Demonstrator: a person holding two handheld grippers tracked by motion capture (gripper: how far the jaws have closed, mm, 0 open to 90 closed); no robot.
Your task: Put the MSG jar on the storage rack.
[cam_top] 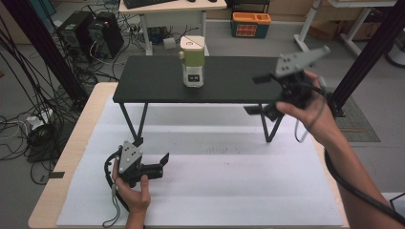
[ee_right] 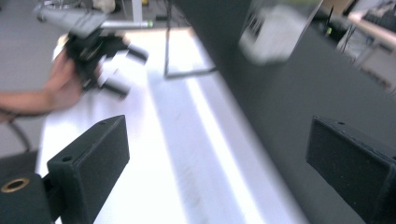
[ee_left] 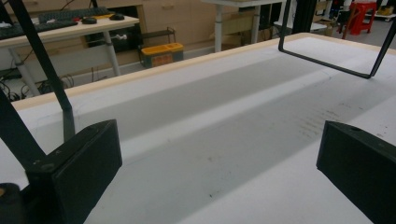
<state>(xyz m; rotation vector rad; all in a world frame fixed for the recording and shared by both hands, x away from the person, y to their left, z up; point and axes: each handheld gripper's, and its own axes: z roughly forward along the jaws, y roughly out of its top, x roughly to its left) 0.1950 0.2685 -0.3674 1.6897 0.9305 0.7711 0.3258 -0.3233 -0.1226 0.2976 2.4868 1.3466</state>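
Observation:
A green and white canister (cam_top: 193, 62) stands upright on a low black shelf (cam_top: 153, 81) set on the white-covered table (cam_top: 215, 191). My right gripper (cam_top: 256, 94) is held at the shelf's right end, tilted on its side, open and empty. In the right gripper view its wide-apart jaws frame the shelf edge (ee_right: 280, 116), and the canister (ee_right: 275, 28) shows blurred ahead. My left gripper (cam_top: 153, 150) rests low over the white sheet at the front left, open with nothing in it. Its own view looks across bare sheet (ee_left: 219, 158) towards a shelf leg (ee_left: 327, 65).
The shelf stands on thin black wire legs (cam_top: 131, 121) at left and right (cam_top: 270, 126). The other hand with its gripper (ee_right: 93, 51) shows far off in the right gripper view. Beyond the table are desks, cables, computer towers (cam_top: 90, 33) and an orange toolbox (cam_top: 250, 24).

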